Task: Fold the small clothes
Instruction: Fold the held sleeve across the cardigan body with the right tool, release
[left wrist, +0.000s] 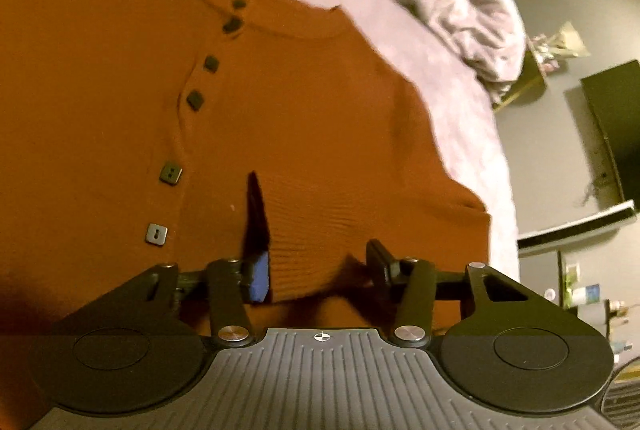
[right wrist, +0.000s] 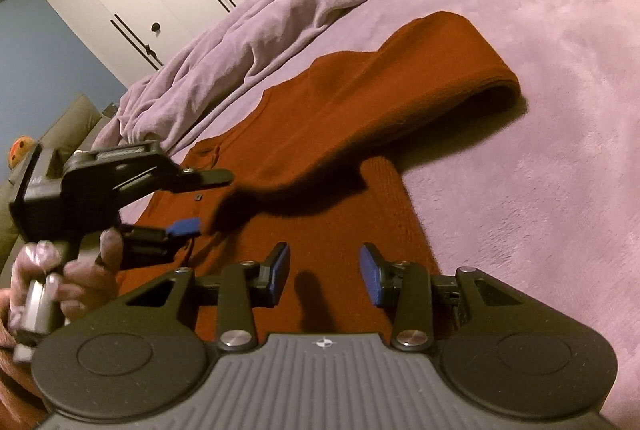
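Two tongs work over one rust-orange cardigan spread on a lilac bed. No brand, label or readable writing shows anywhere; only a small cross mark sits on each tool's grey ribbed body.

In the left wrist view the cardigan fills the centre and left of the frame, its dark square buttons running down the placket. The left tongs stand at lower centre, tilted down onto the cloth, and a ribbed fold of hem rises between the parted fingers. Whether the pads press it I cannot tell.

In the right wrist view a sleeve lies folded across the body toward the upper right. The right tongs sit low over the hem at lower centre, apart, blue pads clear of the cloth with nothing between them. At lower left a hand grips the left tool's handle.
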Demonstrator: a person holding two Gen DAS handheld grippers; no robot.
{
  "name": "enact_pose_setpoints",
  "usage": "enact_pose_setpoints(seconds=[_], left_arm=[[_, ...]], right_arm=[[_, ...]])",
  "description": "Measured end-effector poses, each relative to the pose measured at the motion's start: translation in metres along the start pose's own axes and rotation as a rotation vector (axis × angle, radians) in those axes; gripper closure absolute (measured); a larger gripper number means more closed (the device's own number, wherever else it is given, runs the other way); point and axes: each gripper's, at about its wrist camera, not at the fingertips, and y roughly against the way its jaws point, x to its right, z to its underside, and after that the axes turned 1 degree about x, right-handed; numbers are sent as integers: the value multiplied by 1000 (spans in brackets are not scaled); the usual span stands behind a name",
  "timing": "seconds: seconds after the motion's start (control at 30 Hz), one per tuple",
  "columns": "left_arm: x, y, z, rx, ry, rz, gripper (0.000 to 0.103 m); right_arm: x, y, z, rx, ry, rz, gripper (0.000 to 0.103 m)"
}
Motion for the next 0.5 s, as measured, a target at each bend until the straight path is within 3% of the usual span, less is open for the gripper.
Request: enact_pose_setpoints(seconds=[0.03,0.1,0.13,0.23,0.4,0.5], left_arm=[[0,-2,-1,4,2,8,51],[1,-2,-3,2,4,12,70],[2,-2,-5,-5,0,5,95],[6,13,-11,23,-35,-12,96],[22,71,-26,177,-219,-40,99],[18,106,-35,303,-336,-173,101]], right_arm=[[-1,1,0,1,6,3,64],[-3,1,0,1,13,7,63],[-3,1,0,0,16,9,63],[-4,1,0,-1,24,14,63],[-6,1,-2,-1,33,28,64],[-5,1,-1,2,37,32,64]])
